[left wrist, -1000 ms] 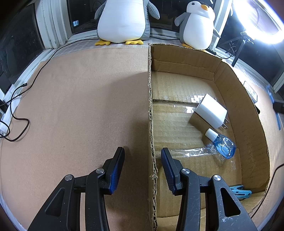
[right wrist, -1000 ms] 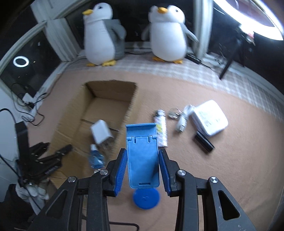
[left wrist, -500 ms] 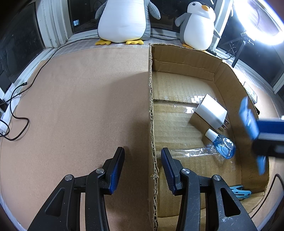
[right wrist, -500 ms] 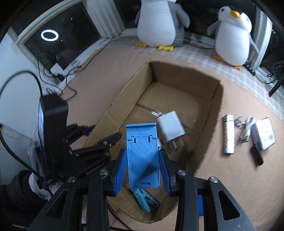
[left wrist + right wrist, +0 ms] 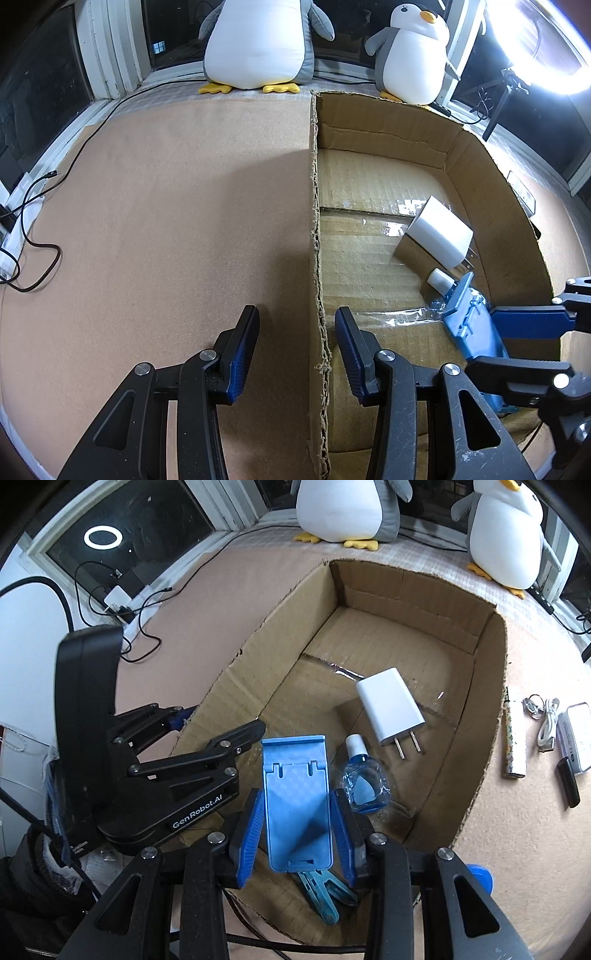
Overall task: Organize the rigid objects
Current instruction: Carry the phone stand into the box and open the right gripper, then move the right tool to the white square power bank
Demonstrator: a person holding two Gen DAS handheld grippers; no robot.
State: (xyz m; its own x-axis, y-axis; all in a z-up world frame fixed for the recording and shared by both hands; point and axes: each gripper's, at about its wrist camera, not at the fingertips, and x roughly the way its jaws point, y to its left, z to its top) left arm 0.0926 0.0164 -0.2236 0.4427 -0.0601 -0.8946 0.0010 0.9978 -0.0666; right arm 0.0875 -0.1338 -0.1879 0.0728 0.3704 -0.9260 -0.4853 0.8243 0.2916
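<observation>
Holding the flat blue plastic phone stand (image 5: 298, 805) pinched in my right tool (image 5: 298, 834), I hung it over the open brown cardboard box (image 5: 476, 775). My left tool (image 5: 297, 347) stayed spread across the box wall, holding nothing. A white plug charger (image 5: 389, 707), a small blue bottle (image 5: 364, 781) and a blue clip (image 5: 325, 893) lay inside already. A patterned tube (image 5: 514, 744), white cable (image 5: 548, 725) and black stick (image 5: 568, 782) waited outside on the surface (image 5: 517, 849).

Blue phone stand (image 5: 297, 805); white charger (image 5: 390, 706)

Dark windows (image 5: 44, 85), bright ring light (image 5: 546, 48)

Box (image 5: 491, 709) is rough corrugated cardboard with glossy tape; stand (image 5: 297, 805) smooth matt blue plastic; charger (image 5: 389, 705) glossy white plastic; penguins (image 5: 258, 40) soft plush cloth
</observation>
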